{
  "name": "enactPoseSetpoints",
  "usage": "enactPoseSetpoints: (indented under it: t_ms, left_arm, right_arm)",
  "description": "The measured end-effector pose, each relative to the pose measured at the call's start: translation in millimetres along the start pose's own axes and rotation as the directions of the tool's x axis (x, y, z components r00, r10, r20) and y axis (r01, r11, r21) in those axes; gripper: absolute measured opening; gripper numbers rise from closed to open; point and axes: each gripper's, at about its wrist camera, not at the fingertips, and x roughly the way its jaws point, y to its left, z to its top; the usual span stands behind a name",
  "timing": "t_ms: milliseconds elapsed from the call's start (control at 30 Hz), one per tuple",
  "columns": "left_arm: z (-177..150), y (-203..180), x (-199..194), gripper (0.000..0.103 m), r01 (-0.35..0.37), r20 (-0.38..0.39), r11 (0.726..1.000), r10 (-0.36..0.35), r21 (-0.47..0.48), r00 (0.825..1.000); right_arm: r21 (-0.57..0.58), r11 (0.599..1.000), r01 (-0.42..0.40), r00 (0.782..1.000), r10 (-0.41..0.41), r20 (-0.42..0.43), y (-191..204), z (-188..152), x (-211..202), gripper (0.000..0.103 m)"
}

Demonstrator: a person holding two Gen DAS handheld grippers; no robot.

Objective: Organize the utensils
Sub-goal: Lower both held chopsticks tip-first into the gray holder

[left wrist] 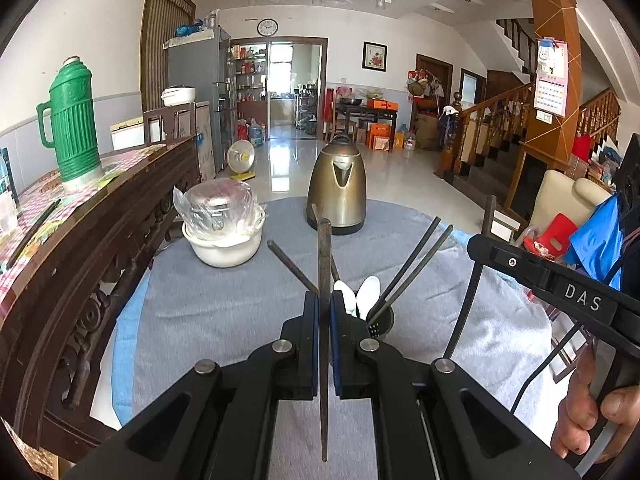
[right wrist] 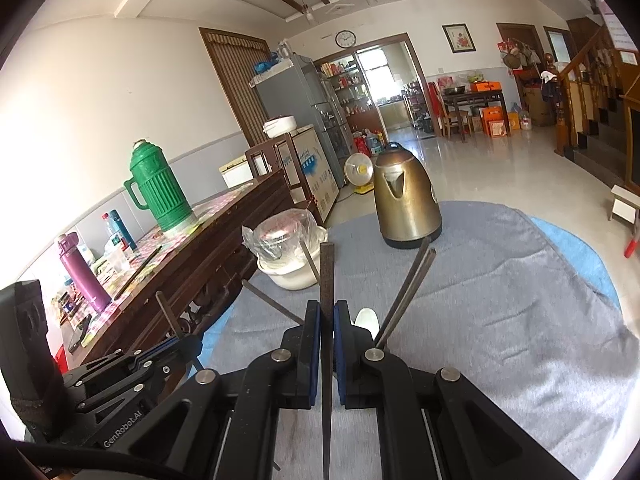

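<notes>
My left gripper [left wrist: 324, 298] is shut on a dark chopstick [left wrist: 324, 264] that stands upright between its pads. My right gripper [right wrist: 327, 308] is shut on another dark chopstick [right wrist: 327, 272], also upright. Just beyond the left gripper a black perforated utensil holder [left wrist: 381, 322] sits on the grey cloth. It holds two white spoons [left wrist: 368, 290] and several dark chopsticks [left wrist: 416, 264] that lean outward. In the right wrist view the holder is hidden behind my fingers; a white spoon [right wrist: 367, 318] and leaning chopsticks [right wrist: 408, 292] show above them.
A bronze kettle [left wrist: 338, 186] stands at the far side of the cloth-covered round table [left wrist: 224, 312]. A white bowl with a plastic-wrapped lid [left wrist: 224, 232] is at the left. A dark wooden sideboard [left wrist: 92, 240] with a green thermos [left wrist: 72, 120] runs along the left.
</notes>
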Motion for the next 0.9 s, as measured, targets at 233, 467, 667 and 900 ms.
enactPoseSetpoints:
  t_ms: [233, 467, 667, 900]
  left_arm:
    - [14, -3, -2, 0.005, -0.010, 0.028, 1.000, 0.010, 0.018, 1.000]
    - [29, -4, -4, 0.006, -0.017, 0.062, 0.999, 0.015, 0.028, 0.998]
    - [38, -7, -6, 0.006, -0.021, 0.086, 0.999, 0.018, 0.042, 0.996]
    - [51, -8, -7, 0.006, -0.019, 0.123, 0.999, 0.014, 0.043, 0.992]
  right_arm:
    - [-0.010, 1.000, 0.002, 0.999, -0.001, 0.035, 3, 11, -5, 0.007]
    - [-0.014, 1.000, 0.002, 0.998, -0.001, 0.066, 3, 24, -9, 0.007]
    - [-0.014, 1.000, 0.001, 0.996, 0.000, 0.086, 2, 30, -10, 0.007]
    - [-0.026, 1.000, 0.002, 0.994, 0.001, 0.112, 4, 42, -10, 0.007]
